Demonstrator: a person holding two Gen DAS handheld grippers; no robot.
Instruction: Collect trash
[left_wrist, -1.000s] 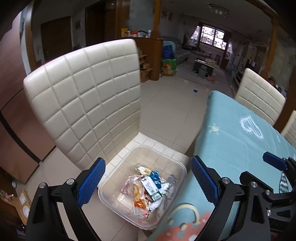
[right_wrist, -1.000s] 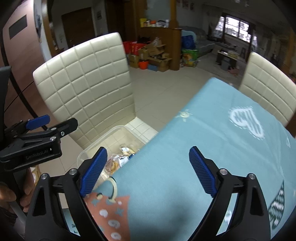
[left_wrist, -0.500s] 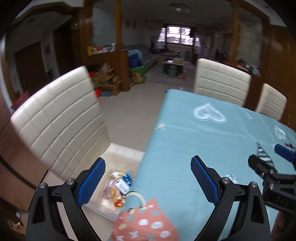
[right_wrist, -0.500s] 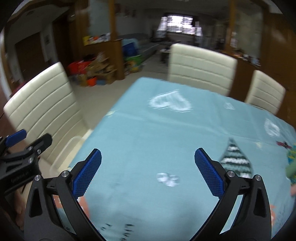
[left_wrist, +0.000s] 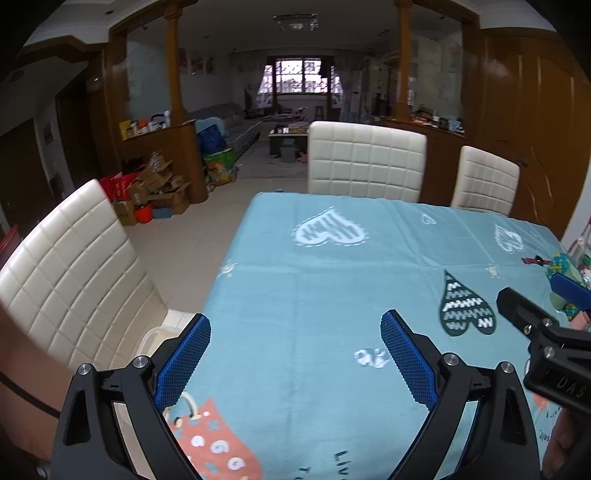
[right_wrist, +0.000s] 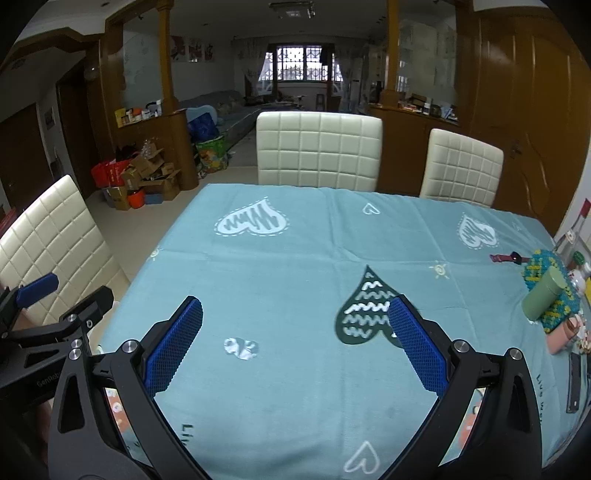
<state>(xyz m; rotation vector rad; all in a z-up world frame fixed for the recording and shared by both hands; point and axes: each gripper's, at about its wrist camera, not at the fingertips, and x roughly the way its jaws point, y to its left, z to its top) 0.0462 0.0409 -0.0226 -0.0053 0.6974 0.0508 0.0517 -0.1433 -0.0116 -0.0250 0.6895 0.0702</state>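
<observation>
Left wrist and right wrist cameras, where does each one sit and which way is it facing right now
Left wrist: on the left gripper, looking across the blue tablecloth toward the chairs; its open fingers and the right gripper's tip show.
Right wrist: on the right gripper, facing the same way; its open fingers and the left gripper show.
Shared: tablecloth, dark heart print, far chair, window.

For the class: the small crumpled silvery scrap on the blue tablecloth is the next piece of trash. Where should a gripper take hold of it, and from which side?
Grip the silvery scrap across its narrower front-to-back span, coming straight down from above. It lies low on the tablecloth, with no raised edge to catch sideways. The right gripper is open, nearly over it.
</observation>
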